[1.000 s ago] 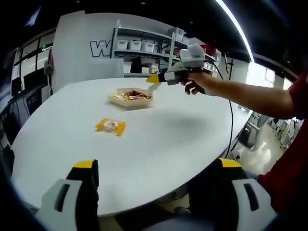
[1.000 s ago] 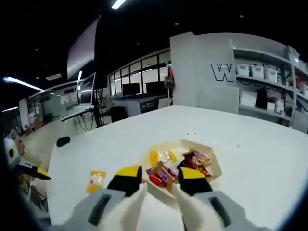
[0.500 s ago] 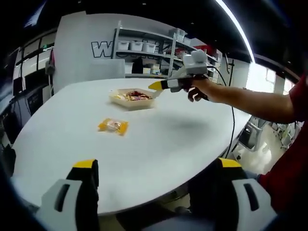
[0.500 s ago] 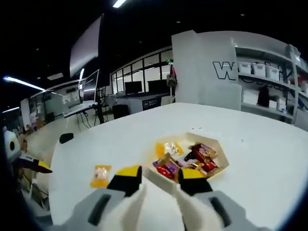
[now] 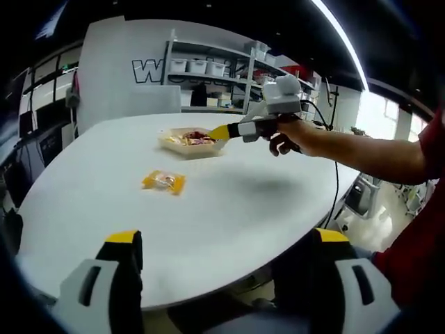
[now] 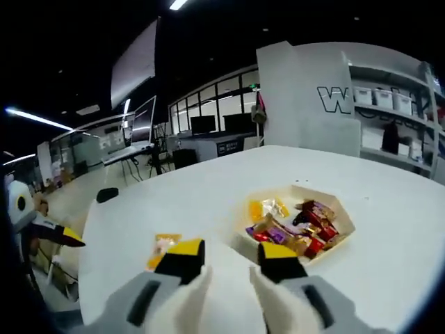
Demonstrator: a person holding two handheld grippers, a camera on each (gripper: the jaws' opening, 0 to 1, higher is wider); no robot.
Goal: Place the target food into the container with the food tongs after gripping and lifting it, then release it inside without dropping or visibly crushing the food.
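We see one yellow snack packet (image 5: 162, 182) lying alone on the white desk (image 5: 229, 202), one tray (image 6: 300, 224) of wrapped sweets beyond; both tongs, left (image 5: 226, 240) and right (image 6: 226, 252), gape empty

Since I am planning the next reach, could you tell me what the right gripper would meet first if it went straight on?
Probably bare white table: the right gripper aims between the yellow packet and the snack tray, though depth is unclear.
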